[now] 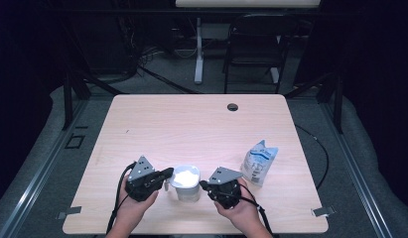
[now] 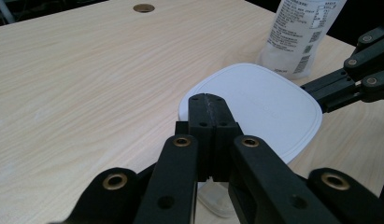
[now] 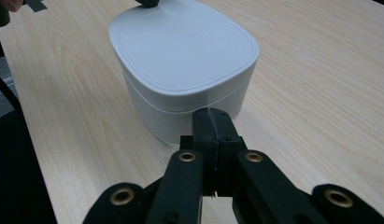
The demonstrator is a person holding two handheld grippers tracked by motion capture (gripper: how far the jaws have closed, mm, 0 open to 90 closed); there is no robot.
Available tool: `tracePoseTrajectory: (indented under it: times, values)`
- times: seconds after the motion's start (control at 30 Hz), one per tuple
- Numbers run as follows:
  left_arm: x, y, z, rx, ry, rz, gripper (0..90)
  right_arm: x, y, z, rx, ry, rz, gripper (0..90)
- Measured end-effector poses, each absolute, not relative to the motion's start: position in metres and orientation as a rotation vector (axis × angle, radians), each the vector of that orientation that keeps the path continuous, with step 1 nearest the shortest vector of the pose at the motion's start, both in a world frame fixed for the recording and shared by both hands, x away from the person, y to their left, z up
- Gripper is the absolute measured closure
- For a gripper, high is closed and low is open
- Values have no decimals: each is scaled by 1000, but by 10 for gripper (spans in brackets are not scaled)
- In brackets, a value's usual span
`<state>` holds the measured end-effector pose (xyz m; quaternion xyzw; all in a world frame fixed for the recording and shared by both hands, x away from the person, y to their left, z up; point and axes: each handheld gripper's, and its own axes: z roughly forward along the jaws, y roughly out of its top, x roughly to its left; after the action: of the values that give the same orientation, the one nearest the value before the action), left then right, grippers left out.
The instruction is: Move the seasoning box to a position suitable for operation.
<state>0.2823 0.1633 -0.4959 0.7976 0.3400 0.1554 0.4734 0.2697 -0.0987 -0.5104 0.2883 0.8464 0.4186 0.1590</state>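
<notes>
With both jaw pairs pressed together and empty, the lidded white container (image 1: 185, 182) sits between the left gripper (image 1: 167, 173) and right gripper (image 1: 203, 185), so open each before gripping the lid (image 3: 182, 44).

Printed text shows on the white pouch (image 2: 305, 32) standing near the right edge of the surface (image 2: 87, 70): in the left gripper view its back panel carries blocks of small dark print, a table-like panel and square code marks, all too small and blurred to read. In the high view the same pouch (image 1: 259, 161) has blue print on its front, also illegible. The lid of the white container (image 3: 182, 46) bears a faint embossed line of letters in the right gripper view, which cannot be made out.
</notes>
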Motion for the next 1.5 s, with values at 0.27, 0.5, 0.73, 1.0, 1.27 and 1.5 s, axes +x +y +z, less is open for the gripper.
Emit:
tracePoseTrajectory:
  times: [0.27, 0.5, 0.73, 1.0, 1.27, 1.5]
  values:
    - [282, 164, -496, 1954, 831, 383, 900, 269, -98, -508, 814, 2415, 1206, 900]
    - [282, 164, -496, 1952, 833, 385, 900, 269, -96, -504, 813, 2414, 1212, 900]
    - [282, 165, -496, 1953, 832, 385, 899, 270, -95, -503, 818, 2413, 1210, 900]
    - [281, 174, -494, 1939, 858, 391, 859, 271, -94, -499, 822, 2415, 1212, 900]
    - [281, 188, -496, 1910, 894, 407, 792, 272, -92, -493, 832, 2420, 1209, 900]
    - [280, 197, -499, 1901, 922, 409, 710, 273, -89, -488, 836, 2415, 1214, 900]
